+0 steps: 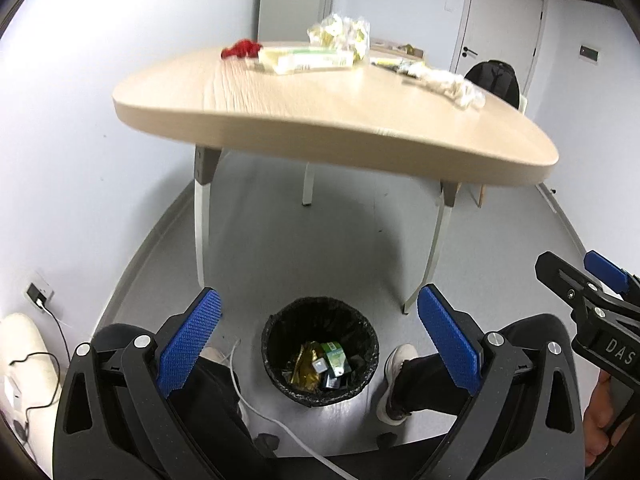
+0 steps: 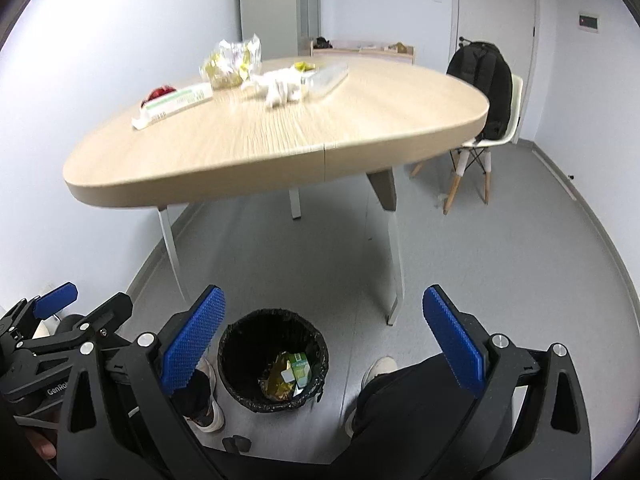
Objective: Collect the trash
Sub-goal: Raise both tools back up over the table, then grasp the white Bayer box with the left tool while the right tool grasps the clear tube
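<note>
Item: trash collection, mid-task, both tools held low over the bin. We hold the left gripper (image 1: 318, 342) with its blue ribbed fingers (image 1: 188, 344) spread wide and nothing between them; the right gripper (image 2: 324, 340) is likewise spread and empty. Below and between our shoes stands the small round black bin with a black liner (image 1: 272, 340), on the grey floor (image 1: 320, 248), already holding a gold foil wrapper (image 1: 304, 366) and a green carton (image 1: 336, 356) among a few smaller pieces. Remaining stock sits on the light wood rounded table (image 2: 260, 148), well apart from both tools: a long white and green box (image 2: 176, 104) near the left edge, a small red crumpled item (image 2: 160, 92) just behind it, a clear crinkled bag with yellow contents (image 2: 232, 62), a loose heap of white crumpled tissue (image 2: 280, 88) and a clear flat plastic tray (image 2: 328, 74) beside the heap. A black backpack on a white chair (image 2: 486, 96) stands past the far corner and is, in our judgement, not trash. The step in hand appears to be the reach for the next piece. We would do it well by raising one tool to table height, keeping the fingers wide until they straddle the piece, and closing across a narrow side. The tissue heap looks loose, so we would pinch its thick middle to avoid shedding bits. The long box wants a grip near its centre to stay level.
</note>
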A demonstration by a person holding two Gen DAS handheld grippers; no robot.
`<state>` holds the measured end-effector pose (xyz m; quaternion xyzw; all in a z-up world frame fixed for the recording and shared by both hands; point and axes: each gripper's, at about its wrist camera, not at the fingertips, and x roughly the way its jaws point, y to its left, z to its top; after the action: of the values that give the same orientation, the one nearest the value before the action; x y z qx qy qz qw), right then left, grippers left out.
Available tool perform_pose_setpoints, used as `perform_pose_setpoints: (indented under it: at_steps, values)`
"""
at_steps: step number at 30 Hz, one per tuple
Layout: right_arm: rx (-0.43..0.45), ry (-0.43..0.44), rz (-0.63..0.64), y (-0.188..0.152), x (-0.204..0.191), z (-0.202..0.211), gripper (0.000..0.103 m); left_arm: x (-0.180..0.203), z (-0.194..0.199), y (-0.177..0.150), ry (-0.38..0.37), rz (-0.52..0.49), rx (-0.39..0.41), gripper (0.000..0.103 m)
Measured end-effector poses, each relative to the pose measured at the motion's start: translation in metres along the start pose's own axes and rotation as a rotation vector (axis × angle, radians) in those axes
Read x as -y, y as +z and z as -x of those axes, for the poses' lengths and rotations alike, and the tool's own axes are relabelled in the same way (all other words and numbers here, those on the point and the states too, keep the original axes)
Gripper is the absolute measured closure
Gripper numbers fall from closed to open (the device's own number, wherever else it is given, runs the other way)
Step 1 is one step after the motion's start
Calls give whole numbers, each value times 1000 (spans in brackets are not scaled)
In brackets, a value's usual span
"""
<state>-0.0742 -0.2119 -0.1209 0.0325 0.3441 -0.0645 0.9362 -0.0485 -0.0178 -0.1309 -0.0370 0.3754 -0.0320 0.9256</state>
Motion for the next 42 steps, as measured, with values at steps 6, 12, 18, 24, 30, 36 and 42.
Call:
perform_pose_setpoints:
  at_steps: [6, 12, 18, 24, 30, 36, 42]
  values:
    - [42, -4, 11, 9, 1, 25, 8, 5, 25, 13, -3, 0, 32, 6]
    - [84, -4, 18, 27, 2, 46, 8, 6, 47, 32, 2, 3, 64, 6]
    - [116, -5, 15, 51, 6, 62, 8, 4, 60, 57, 10, 10, 88, 6]
    - [132, 0, 0, 78, 11, 66, 8, 4, 64, 90, 20, 12, 102, 6]
    - [121, -8, -12, 108, 14, 51, 8, 0, 44, 124, 24, 17, 82, 6]
    - [91, -13, -25, 138, 16, 22, 8, -7, 15, 152, 30, 16, 53, 6]
    - [56, -15, -36, 167, 15, -11, 12, -12, -19, 186, 19, -9, 19, 6]
